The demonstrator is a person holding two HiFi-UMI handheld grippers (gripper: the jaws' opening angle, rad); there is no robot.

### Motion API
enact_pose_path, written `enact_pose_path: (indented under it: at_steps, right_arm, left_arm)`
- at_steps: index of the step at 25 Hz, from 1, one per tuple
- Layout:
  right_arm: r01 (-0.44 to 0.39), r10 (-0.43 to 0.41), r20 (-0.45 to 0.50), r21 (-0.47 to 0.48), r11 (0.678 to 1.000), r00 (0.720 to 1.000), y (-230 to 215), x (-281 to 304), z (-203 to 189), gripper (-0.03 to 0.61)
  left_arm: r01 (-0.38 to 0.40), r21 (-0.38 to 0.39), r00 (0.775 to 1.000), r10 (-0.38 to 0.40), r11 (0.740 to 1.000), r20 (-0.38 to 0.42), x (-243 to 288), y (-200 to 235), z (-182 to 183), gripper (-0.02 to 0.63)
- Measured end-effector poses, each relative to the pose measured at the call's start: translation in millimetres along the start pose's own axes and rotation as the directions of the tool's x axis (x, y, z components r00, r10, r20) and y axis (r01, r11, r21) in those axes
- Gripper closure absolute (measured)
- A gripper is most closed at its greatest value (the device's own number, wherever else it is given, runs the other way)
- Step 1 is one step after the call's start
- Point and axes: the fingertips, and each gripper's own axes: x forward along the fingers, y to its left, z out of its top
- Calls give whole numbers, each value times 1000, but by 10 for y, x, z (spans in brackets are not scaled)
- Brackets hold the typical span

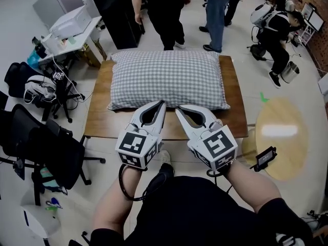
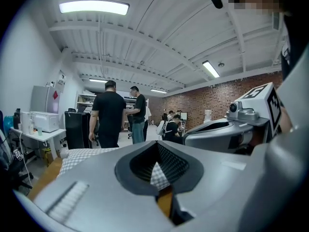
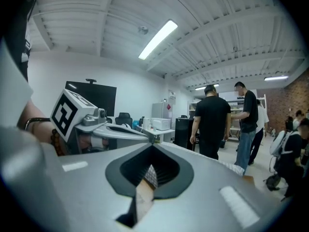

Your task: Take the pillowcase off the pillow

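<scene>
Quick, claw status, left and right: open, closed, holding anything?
Left claw: closed, holding nothing, tip by the near edge of the pillow.
Right claw: closed, holding nothing.

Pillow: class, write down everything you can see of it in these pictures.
The pillow is rectangular and plump, fully covered by a grey-and-white checked fabric pillowcase. It lies flat on the wooden table and takes up most of the top. The left claw and right claw, both shut, reach its near long edge. Whether they pinch any cloth cannot be told.
</scene>
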Motion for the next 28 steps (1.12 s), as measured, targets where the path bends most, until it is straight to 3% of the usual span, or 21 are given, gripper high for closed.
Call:
enact_pose_path:
  at_steps: [18,23,28]
  right_arm:
    - [-118,118,-73,9,993,990,-383,2207,-77,577]
    - [-135,140,-126,51,990,982,-438,2662,-155,577]
    - [-165,166,-121,21,986,979,-498,3085,-252,577]
  left_arm:
    - [-138,-123,989,130,983,-72,420,2336,-477,611]
    - [-187,-209,981,170,960,-94,487,2958,-719,611]
    - [-246,-300,968,217,922,-126,501,3564,-1025,601]
